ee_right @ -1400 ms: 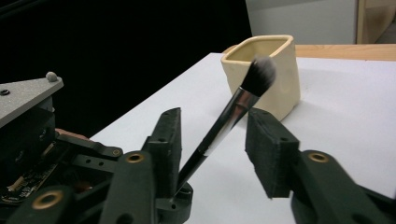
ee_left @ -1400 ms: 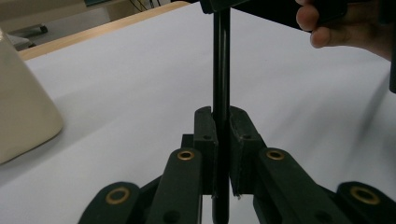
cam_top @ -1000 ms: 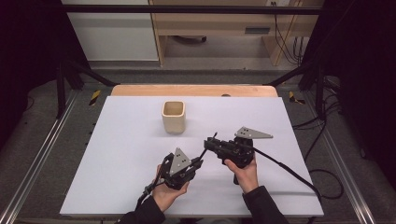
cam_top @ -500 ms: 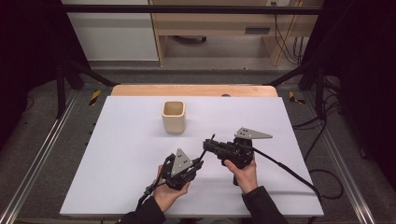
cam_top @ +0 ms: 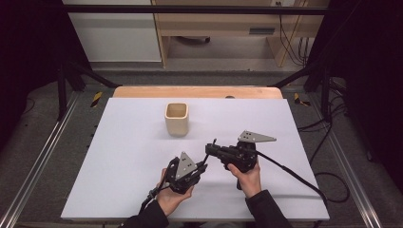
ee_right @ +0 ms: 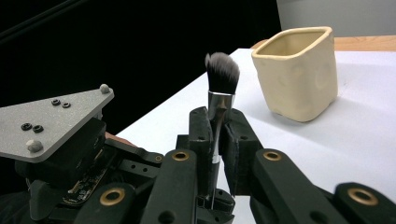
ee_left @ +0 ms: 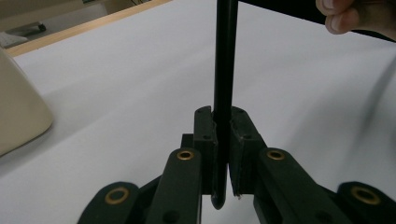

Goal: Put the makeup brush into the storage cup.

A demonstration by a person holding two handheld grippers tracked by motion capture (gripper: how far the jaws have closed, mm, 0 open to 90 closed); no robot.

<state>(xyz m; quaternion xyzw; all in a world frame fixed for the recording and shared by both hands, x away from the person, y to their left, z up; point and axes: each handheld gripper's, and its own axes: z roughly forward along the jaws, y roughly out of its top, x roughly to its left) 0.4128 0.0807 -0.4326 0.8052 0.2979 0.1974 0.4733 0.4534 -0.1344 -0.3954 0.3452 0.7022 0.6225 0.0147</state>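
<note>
While both hand-held grippers clamp brush (ee_right: pixel 221 74), cup (cam_top: pixel 177 118) stands apart.

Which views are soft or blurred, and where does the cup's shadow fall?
Left gripper view: cup and hand blurred, brush handle fairly sharp. Right gripper view: bristles crisp, cup shadow on the table to its right. High view: even light, dark surround.
</note>
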